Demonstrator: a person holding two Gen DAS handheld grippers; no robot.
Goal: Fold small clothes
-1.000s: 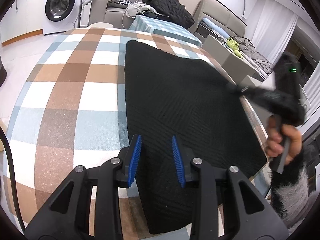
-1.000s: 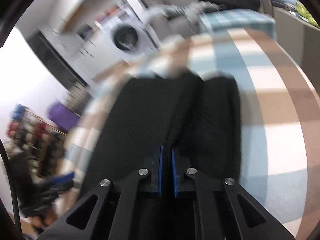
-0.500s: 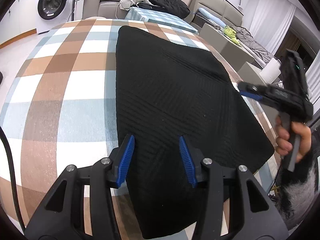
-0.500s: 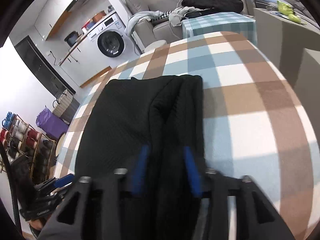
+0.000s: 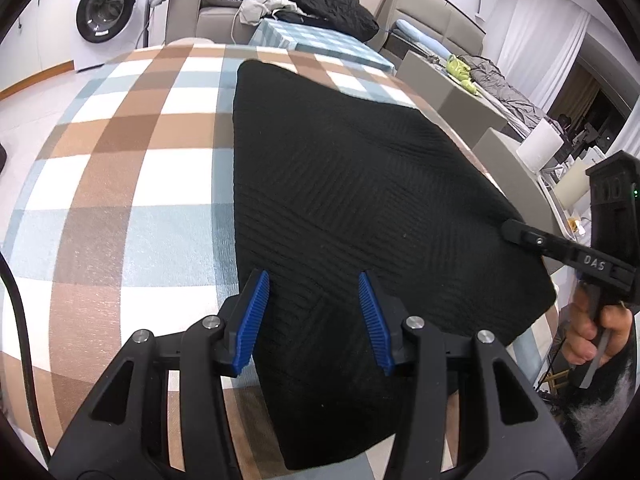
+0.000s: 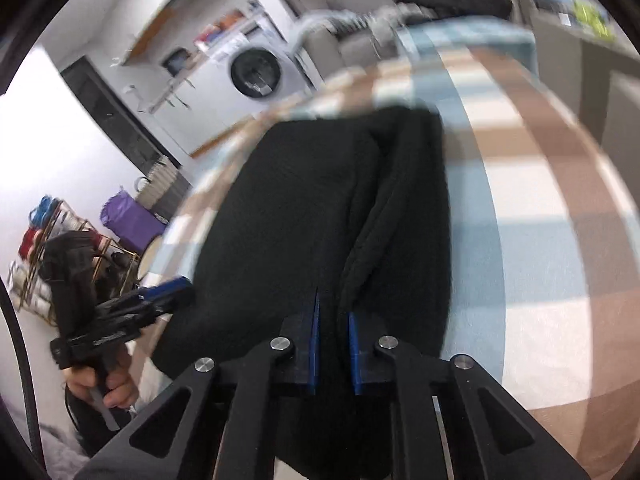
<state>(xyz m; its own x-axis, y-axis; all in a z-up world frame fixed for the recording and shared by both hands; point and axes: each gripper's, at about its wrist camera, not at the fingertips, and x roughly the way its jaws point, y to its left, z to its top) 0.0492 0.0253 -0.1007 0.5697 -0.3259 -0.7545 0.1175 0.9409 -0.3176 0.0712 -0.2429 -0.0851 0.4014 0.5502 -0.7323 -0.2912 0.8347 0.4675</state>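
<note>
A black knit garment (image 5: 352, 208) lies flat on a checked tablecloth (image 5: 132, 184). My left gripper (image 5: 314, 312) is open, its blue pads straddling the garment's near left edge just above it. My right gripper (image 6: 332, 344) has its pads close together with black cloth of the garment (image 6: 304, 216) between them, at its near edge; this view is blurred. In the left wrist view the right gripper (image 5: 516, 230) reaches onto the garment's right edge. A raised fold runs along the garment in the right wrist view.
A washing machine (image 5: 104, 20) stands at the back left. A sofa with piled clothes (image 5: 320, 0) and a small checked table (image 5: 316, 42) lie beyond the table. Grey boxes (image 5: 452, 92) stand right. A shelf rack (image 6: 44, 240) stands left in the right wrist view.
My right gripper opened half a second ago and has now closed again on the garment's edge. My left gripper opened wider and moved in over the garment's left edge.
</note>
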